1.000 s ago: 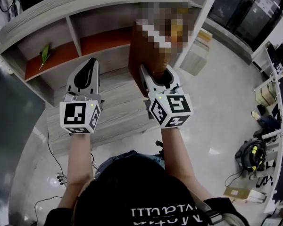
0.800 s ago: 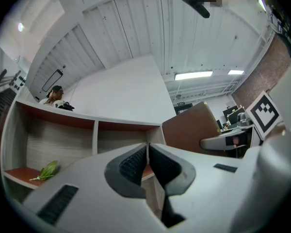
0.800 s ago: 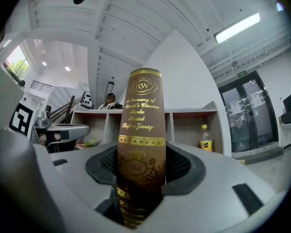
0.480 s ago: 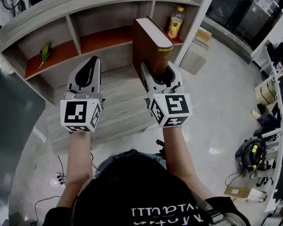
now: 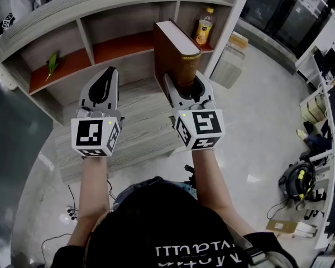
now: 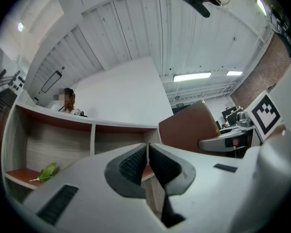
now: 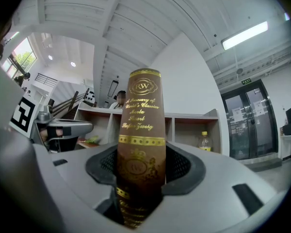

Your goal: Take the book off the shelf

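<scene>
While the right gripper (image 7: 140, 168) clamps the book (image 7: 141, 106) by the lower end of its spine, both ribbed pads pressing on the covers, the book stands upright in the air in front of the shelf (image 5: 109, 1) and apart from it. Its spine, brown with gilt bands and gilt lettering, faces the right gripper view; in the head view its top edge and pale page block show, and it rises in front of the divider between the middle and right-hand compartments. Level with it on the other side, the left gripper (image 6: 146, 163) is clenched on nothing, its jaws meeting with only a thin seam between them, and it points toward the shelf's middle compartment. Each gripper's marker cube sits just above the hand that holds it. On the shelf, which is grey wood with red boards as compartment floors, a bottle (image 5: 202, 25) with a yellow cap stands upright in the right-hand compartment, behind the book. A green leaf (image 5: 53, 63) lies on the red board of the left compartment, well apart from both grippers.
</scene>
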